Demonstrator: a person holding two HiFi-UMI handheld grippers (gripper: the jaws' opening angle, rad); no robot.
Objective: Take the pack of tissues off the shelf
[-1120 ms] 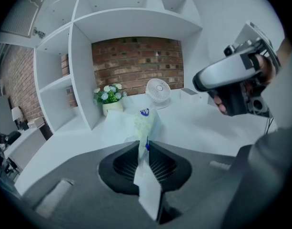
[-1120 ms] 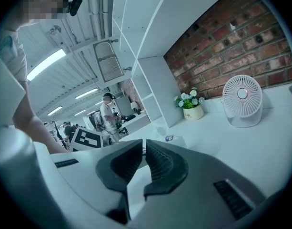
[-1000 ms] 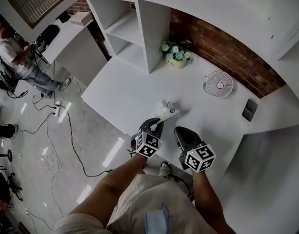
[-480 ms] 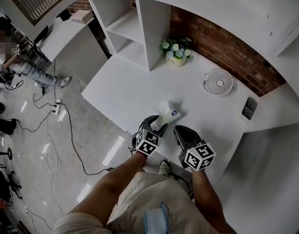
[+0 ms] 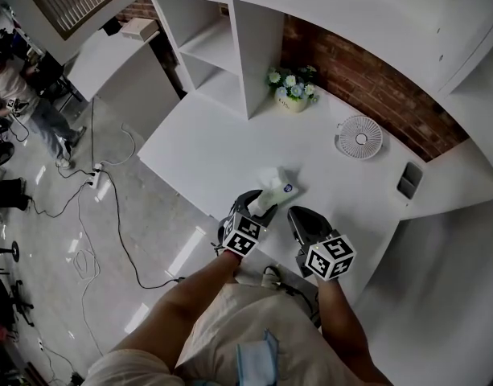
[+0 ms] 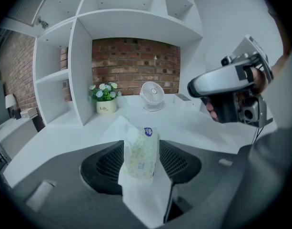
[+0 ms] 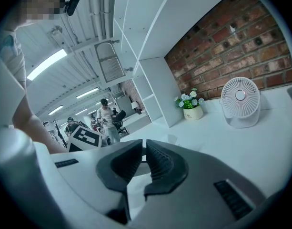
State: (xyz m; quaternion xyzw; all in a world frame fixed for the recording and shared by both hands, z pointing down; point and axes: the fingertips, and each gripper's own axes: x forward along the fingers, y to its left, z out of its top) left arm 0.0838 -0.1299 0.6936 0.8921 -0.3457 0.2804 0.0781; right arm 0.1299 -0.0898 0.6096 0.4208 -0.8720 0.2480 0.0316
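The pack of tissues [image 5: 277, 190], pale with a small blue label and a loose white tissue at its top, lies on the white table [image 5: 206, 147] near the front edge. My left gripper [image 5: 262, 203] reaches over it from the front. In the left gripper view the pack [image 6: 140, 151] stands between the jaws of the left gripper [image 6: 141, 162]. The jaws have just been opening, and the pads no longer squeeze the pack. My right gripper [image 5: 299, 220] hovers just right of it, its jaws nearly together with nothing between them, as the right gripper [image 7: 143, 149] view confirms.
White shelf compartments [image 5: 218, 47] stand at the back left. A flower pot [image 5: 293, 92], a small white fan [image 5: 361, 138] and a dark phone [image 5: 410, 181] sit along the brick wall. A person [image 5: 17, 95] and cables are on the floor at left.
The left jaws have spread apart and the pack, pinched narrow before, now sits wider between them on the table. The right gripper has kept still. The person at far left has shifted.
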